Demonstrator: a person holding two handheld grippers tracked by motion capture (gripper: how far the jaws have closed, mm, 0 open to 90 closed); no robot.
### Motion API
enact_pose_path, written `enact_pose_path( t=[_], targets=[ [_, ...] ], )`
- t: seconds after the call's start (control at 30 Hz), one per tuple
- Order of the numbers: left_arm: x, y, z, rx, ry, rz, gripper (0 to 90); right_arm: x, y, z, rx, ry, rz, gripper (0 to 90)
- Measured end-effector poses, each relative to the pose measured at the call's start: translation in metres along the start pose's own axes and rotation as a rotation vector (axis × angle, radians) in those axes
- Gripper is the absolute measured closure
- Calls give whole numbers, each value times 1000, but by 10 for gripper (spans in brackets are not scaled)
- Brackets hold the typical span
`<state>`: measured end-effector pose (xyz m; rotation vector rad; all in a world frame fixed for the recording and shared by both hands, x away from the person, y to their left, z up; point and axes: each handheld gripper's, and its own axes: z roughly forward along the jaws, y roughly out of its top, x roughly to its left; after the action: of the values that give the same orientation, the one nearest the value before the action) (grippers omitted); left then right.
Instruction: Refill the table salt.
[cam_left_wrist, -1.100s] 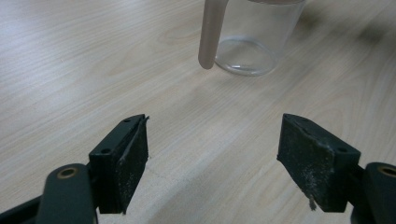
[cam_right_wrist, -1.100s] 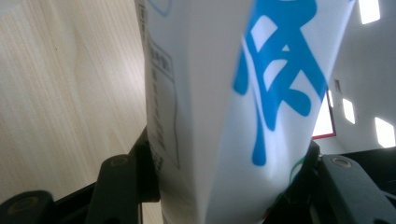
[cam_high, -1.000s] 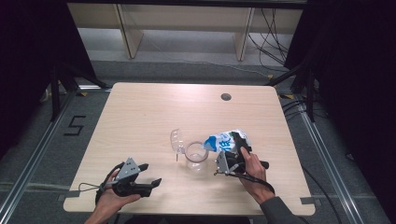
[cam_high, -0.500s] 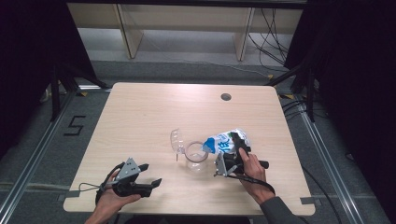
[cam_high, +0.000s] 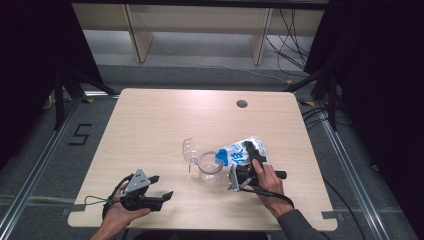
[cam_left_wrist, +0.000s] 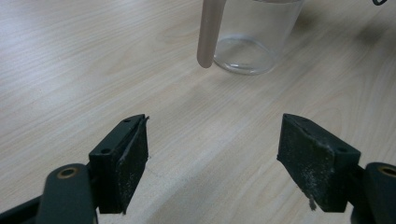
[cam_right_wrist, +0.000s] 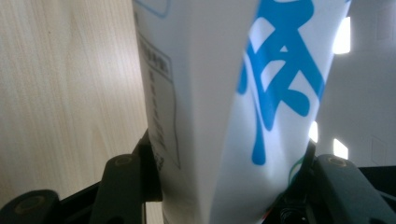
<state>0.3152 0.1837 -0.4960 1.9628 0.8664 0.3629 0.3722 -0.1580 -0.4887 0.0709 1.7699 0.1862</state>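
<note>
Sideways, the carton (cam_high: 239, 152) in the right tongs (cam_high: 246, 161), top toward the cup (cam_high: 209, 164); left tongs (cam_high: 161, 187) agape, empty

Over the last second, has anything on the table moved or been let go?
Hardly anything. The right gripper keeps the white and blue carton tipped over the clear cup, its fingers still pressed to the carton's sides. The left gripper stays open near the table edge, holding nothing. The clear lid beside the cup has not shifted.
</note>
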Motion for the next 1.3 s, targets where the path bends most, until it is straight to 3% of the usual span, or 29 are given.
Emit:
enact_pose_path(
  t=[0.17, 0.2, 0.37, 0.4, 0.43, 0.5, 0.67, 0.7, 0.87, 0.93, 0.97, 1.0, 1.1, 1.2, 1.27, 1.3],
  targets=[
    [0, 0, 0, -2, 2, -3, 242, 0, 0, 0, -6, -9, -13, 494],
    [0, 0, 0, -2, 2, -2, 242, -1, 1, 0, -6, -21, -44, 494],
    [0, 0, 0, -3, 1, -1, 242, -1, 0, 0, -9, -20, -39, 500],
    [0, 0, 0, -4, 1, -2, 242, -4, 1, -1, -4, -31, -81, 500],
    [0, 0, 0, -4, 2, -2, 242, -4, 1, -1, -3, -30, -89, 500],
    [0, 0, -1, -4, 2, -2, 242, -1, 0, 0, -6, -24, -43, 500],
    [0, 0, 0, -3, 1, -1, 242, -2, 0, 0, -17, -33, -83, 502],
    [0, 0, 0, -4, -2, 6, 242, -5, 2, -2, -10, -38, -132, 503],
    [0, 0, 0, -3, 2, -1, 241, -4, 1, -2, -7, -41, -120, 505],
    [0, 0, 0, -3, -2, 10, 242, -1, 1, -1, -7, -29, -74, 505],
    [0, 0, 0, -3, -2, 9, 242, -4, 2, -1, -7, -44, -118, 505],
    [0, 0, -1, -1, -2, 9, 242, -2, 1, 0, -11, -48, -90, 506],
    [0, 0, -1, -3, 4, 6, 242, -3, 2, 2, -13, -46, -96, 507],
    [0, 0, -1, -3, 2, 9, 242, -6, 4, 1, -8, -64, -165, 509],
    [0, 1, -1, -2, 3, 9, 242, -5, 3, 1, -7, -64, -144, 511],
    [0, 0, -1, -1, -1, 10, 242, -3, 2, 2, -14, -61, -111, 512]
  ],
)
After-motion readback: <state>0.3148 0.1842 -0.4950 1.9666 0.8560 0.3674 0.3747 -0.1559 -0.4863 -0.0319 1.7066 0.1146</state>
